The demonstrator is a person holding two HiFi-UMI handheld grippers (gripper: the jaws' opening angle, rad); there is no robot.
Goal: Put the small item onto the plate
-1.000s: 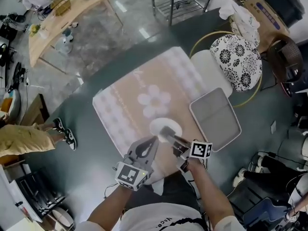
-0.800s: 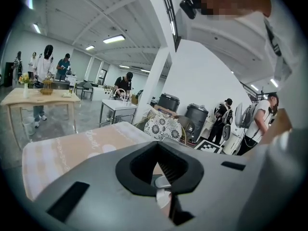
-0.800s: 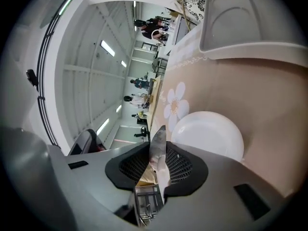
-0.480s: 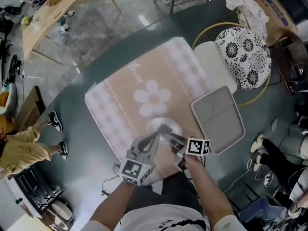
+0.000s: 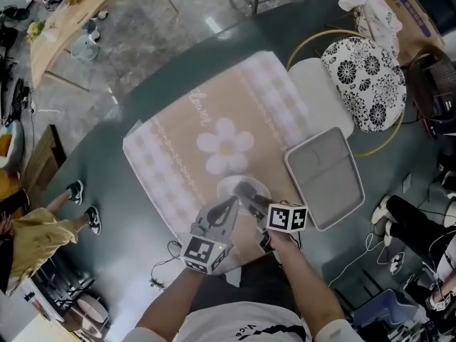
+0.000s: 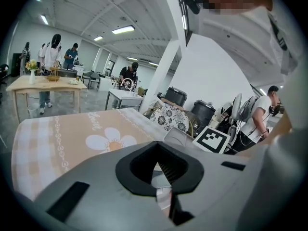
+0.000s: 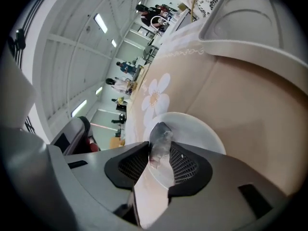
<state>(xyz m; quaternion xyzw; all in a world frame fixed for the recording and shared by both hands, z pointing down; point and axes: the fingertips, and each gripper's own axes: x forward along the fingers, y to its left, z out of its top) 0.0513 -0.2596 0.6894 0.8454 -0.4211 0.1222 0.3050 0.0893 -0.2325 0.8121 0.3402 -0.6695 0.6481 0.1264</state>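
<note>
Two grippers are hovering at the near edge of a peach checked mat (image 5: pixel 214 120) printed with a white daisy, which is covering a dark table (image 5: pixel 107 169). The right gripper (image 7: pixel 159 151) is pinching the small item (image 7: pixel 160 137), a greyish lump, between its pads above the white plate (image 5: pixel 226 187). The left gripper (image 6: pixel 155 146), jaws together and empty, is pointing in just left of it. A grey tray (image 5: pixel 326 180) is lying to the right. People (image 6: pixel 128 76) are standing in the far workshop.

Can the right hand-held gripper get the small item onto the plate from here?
Probably yes: right hand-held gripper, jaws just opened slightly with small item between them, hangs over the bare plate; nothing intervenes.
</note>
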